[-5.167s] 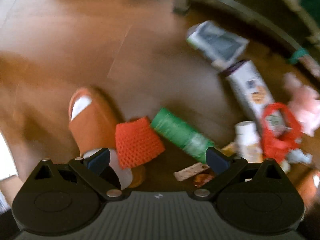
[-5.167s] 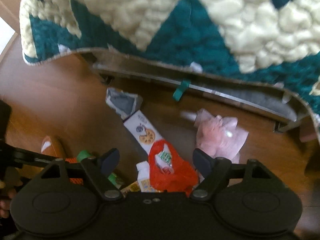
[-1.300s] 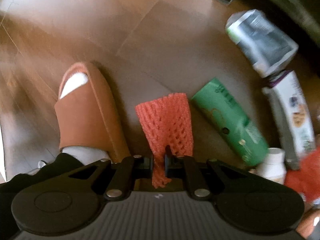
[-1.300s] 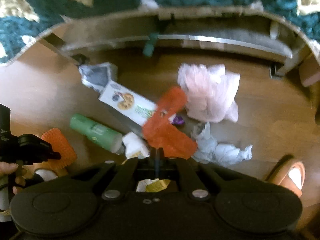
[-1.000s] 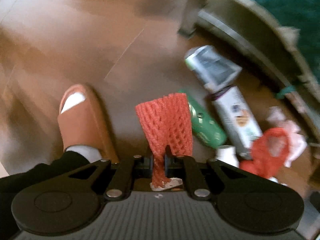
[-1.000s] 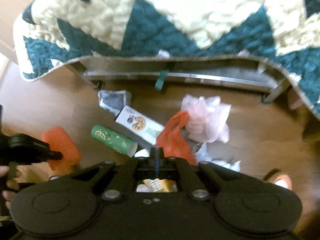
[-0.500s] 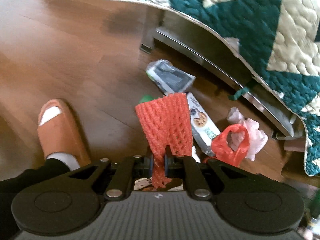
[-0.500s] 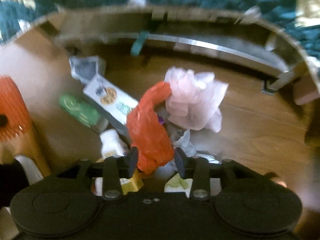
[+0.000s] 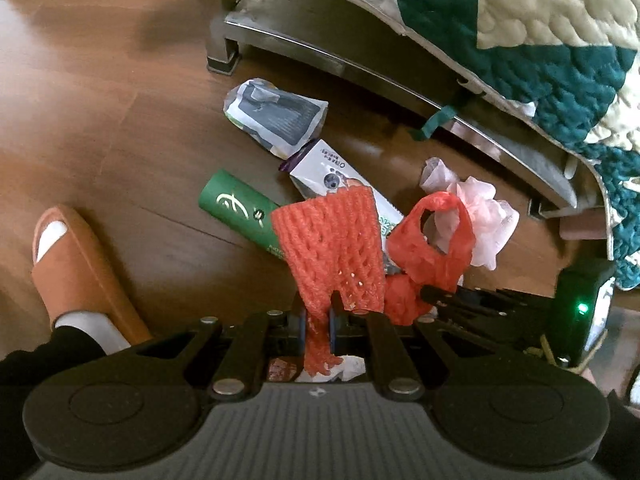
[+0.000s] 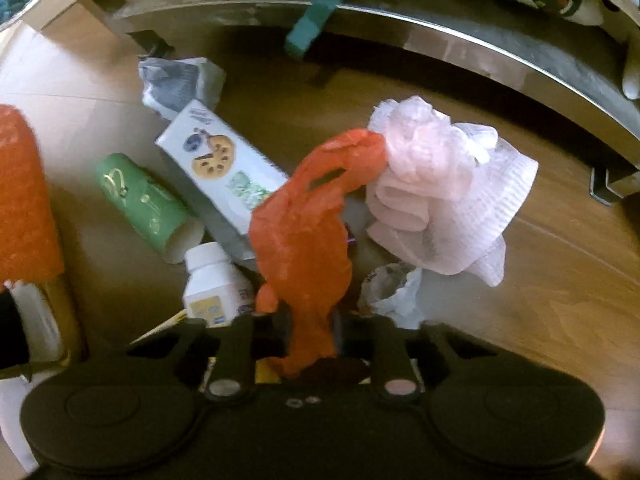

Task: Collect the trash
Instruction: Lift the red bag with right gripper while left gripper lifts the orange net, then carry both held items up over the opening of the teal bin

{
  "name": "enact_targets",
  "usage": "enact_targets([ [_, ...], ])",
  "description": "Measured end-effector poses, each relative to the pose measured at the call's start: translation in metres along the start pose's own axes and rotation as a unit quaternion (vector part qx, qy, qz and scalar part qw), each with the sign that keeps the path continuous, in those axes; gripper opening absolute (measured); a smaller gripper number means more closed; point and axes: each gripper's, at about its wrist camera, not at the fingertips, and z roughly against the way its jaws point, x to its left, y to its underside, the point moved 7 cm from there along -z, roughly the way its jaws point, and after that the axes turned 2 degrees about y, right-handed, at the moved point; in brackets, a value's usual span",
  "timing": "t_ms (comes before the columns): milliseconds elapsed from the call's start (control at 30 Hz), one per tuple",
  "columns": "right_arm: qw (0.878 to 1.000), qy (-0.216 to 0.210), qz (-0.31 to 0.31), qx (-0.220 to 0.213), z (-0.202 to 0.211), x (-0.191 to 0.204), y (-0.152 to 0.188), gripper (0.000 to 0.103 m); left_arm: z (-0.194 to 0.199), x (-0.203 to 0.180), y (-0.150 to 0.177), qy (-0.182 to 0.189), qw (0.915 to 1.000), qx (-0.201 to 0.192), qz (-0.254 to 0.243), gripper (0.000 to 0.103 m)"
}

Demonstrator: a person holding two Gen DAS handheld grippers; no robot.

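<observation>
My left gripper (image 9: 318, 322) is shut on the lower end of an orange foam net sleeve (image 9: 332, 240), which stands up from its jaws above the floor. My right gripper (image 10: 311, 324) is closing its jaws on a red plastic bag (image 10: 304, 232), and the pads pinch the bag's lower part. The bag (image 9: 432, 256) rises from the trash pile on the wooden floor. Around it lie a green tube (image 10: 140, 200), a cookie box (image 10: 220, 164), a grey pouch (image 9: 276, 116), a white bottle (image 10: 216, 280), a pink wad (image 10: 440, 192) and crumpled tissue (image 10: 396, 292).
A metal bed frame (image 9: 360, 68) with a teal and cream quilt (image 9: 520, 20) hanging over it runs behind the pile. A person's foot in an orange slipper (image 9: 76, 264) stands on the floor at the left.
The right gripper let go of the red bag, dropped lower toward the pile and closed on the bag again. The left gripper carried the foam net rightward, over the pile.
</observation>
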Motion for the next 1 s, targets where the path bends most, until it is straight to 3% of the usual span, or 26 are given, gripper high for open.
enact_targets([
  [133,1.000,0.012,0.000,-0.012,0.022,0.005,0.002,0.009,0.003,0.001,0.000,-0.015,0.9997,-0.016,-0.011,0.009],
  [333,0.998,0.016,-0.010,-0.058,0.096,0.020,-0.001,0.008,0.027,-0.008,0.002,-0.013,0.9979,-0.050,-0.039,0.009],
  [533,0.991,0.015,-0.015,-0.134,0.199,0.042,0.000,0.008,0.087,-0.021,0.010,0.028,0.9935,-0.093,-0.058,0.010],
  [733,0.977,0.024,-0.009,-0.211,0.300,0.062,0.012,0.008,0.161,-0.035,0.031,0.050,0.9823,-0.152,-0.097,0.010],
  [1000,0.961,0.035,0.021,-0.272,0.403,0.091,0.027,0.008,0.249,-0.049,0.057,0.081,0.9670,-0.205,-0.128,0.010],
])
